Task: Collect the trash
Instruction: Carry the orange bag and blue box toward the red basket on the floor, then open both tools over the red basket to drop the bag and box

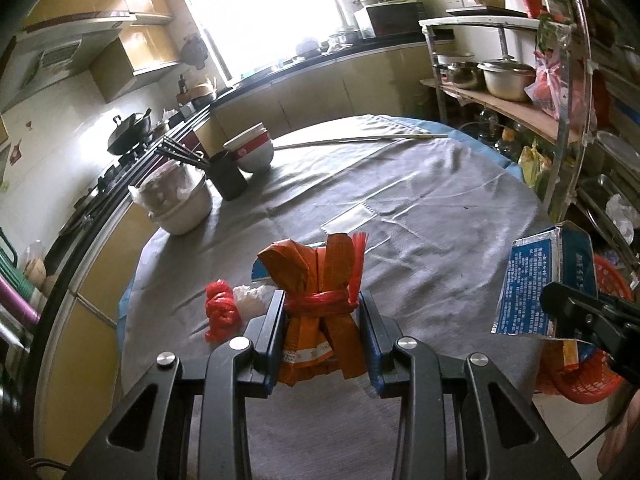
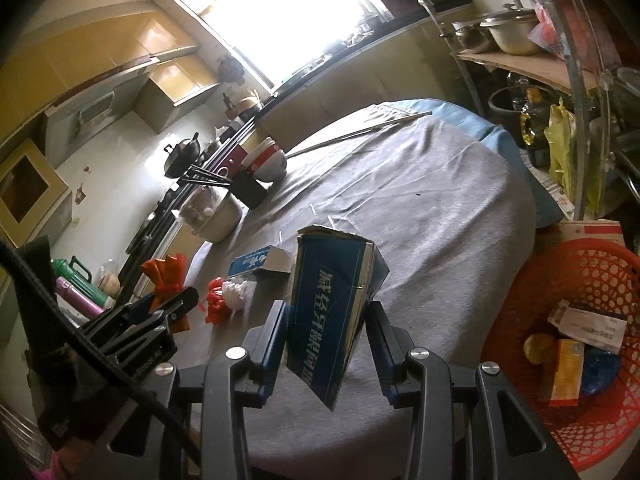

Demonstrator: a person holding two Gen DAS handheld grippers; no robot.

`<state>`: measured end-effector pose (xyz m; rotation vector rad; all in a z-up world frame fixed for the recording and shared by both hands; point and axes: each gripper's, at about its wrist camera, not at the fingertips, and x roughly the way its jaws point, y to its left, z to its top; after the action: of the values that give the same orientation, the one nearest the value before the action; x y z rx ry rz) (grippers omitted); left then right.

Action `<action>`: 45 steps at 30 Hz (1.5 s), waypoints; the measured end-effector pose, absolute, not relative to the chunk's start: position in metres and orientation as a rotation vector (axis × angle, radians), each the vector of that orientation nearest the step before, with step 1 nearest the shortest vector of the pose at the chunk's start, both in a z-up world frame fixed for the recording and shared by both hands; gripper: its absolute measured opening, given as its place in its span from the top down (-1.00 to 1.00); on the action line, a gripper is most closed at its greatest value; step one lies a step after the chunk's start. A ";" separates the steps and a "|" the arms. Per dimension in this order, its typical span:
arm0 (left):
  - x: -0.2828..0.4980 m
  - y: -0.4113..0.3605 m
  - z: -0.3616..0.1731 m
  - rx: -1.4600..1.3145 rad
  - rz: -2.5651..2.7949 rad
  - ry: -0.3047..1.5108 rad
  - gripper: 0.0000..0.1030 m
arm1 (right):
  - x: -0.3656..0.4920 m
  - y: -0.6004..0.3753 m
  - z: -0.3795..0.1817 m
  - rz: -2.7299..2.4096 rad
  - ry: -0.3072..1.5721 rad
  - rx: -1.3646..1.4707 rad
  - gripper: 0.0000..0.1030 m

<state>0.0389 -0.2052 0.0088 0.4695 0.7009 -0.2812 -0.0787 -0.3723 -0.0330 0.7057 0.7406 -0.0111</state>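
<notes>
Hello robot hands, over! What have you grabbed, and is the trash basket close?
Left gripper shut on orange bundle. Right gripper shut on blue carton. Red basket just right of table, nothing between. Red bag, white wad still on table.

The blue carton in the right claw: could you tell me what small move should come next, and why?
Probably swing the right claw rightward until it is over the red basket, then open. The blue carton is gripped above the grey tablecloth, while the basket sits beside the table, already holding trash.

Basket (image 2: 560,280) right of table (image 2: 420,208) — trash inside
</notes>
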 end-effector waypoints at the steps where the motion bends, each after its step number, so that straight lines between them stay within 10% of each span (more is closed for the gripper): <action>1: 0.039 -0.207 0.009 0.472 -0.284 0.700 0.30 | -0.080 -0.373 -0.033 -0.014 0.739 0.705 0.17; 45: -0.003 -0.337 -0.014 0.527 -0.739 0.796 0.30 | -0.186 -0.487 -0.052 -0.389 0.711 0.780 0.17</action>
<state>-0.0029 -0.3369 -0.0138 0.5272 0.7957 -0.7395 -0.1857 -0.4865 -0.0524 0.7800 0.7112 -0.3894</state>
